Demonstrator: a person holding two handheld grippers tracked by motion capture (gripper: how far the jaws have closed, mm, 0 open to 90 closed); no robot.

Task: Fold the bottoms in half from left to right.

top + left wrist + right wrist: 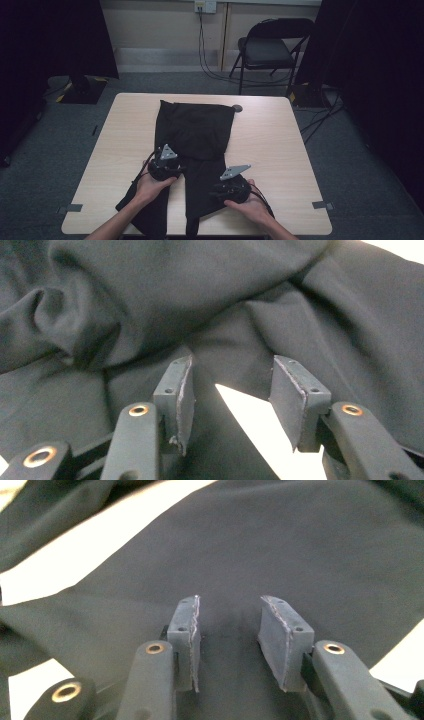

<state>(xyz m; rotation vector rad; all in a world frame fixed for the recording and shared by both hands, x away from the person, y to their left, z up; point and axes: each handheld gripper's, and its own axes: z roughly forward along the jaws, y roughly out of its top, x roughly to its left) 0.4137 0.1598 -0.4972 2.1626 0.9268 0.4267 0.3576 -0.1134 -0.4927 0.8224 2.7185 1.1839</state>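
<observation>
High view: black fabric trousers (192,145) spread flat mid-bench (280,150). Left tongs (163,169), right tongs (231,189), both spread, hover over legs at 6 o'clock. Likely pre-grasp; next: lower, pinch cloth.

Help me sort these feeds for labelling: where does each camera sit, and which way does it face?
High view: fixed above the person's side, facing forward and down on the light wooden table; forearms, left gripper, right gripper.
Left gripper view: rides that gripper, looking along its open fingers at the black cloth trousers.
Right gripper view: rides that gripper, its open fingers over flat cloth.
All share the trousers and table.
</observation>
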